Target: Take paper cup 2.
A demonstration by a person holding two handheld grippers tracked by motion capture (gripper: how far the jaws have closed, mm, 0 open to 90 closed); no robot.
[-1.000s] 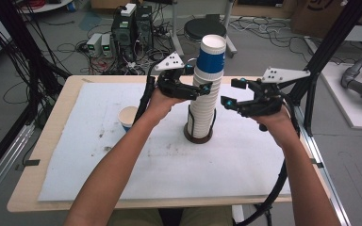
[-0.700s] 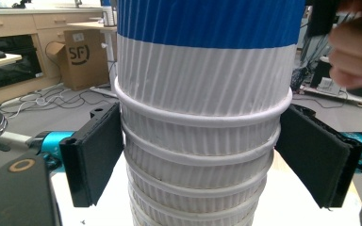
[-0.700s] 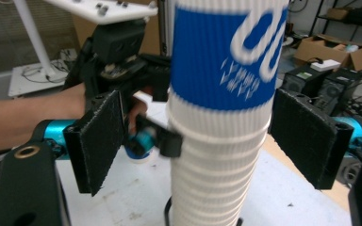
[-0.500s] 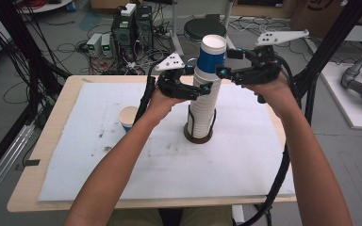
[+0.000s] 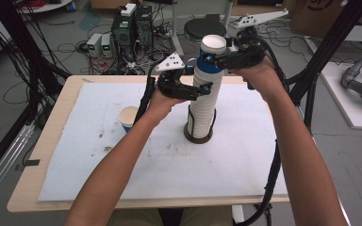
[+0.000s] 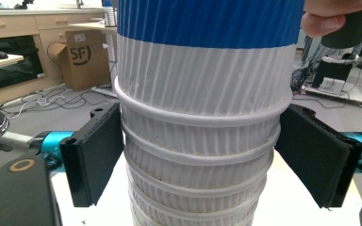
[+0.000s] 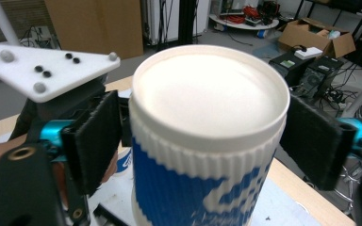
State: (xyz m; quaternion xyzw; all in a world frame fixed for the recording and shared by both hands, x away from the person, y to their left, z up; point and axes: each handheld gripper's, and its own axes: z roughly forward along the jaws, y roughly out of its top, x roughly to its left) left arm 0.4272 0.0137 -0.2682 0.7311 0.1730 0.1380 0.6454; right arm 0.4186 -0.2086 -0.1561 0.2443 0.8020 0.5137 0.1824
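Between right gripper (image 7: 202, 141) pads, top cup (image 7: 207, 141)

Right gripper (image 5: 213, 59) seemingly clasps the top cup (image 5: 213, 52); left gripper (image 5: 204, 88) flanks the stack (image 5: 202, 110)

Top cup (image 7: 207, 155) blue/white, ribbed; stack (image 5: 202, 106) white.

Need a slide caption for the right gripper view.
Right gripper closing around the top blue-and-white ribbed paper cup of the stack.
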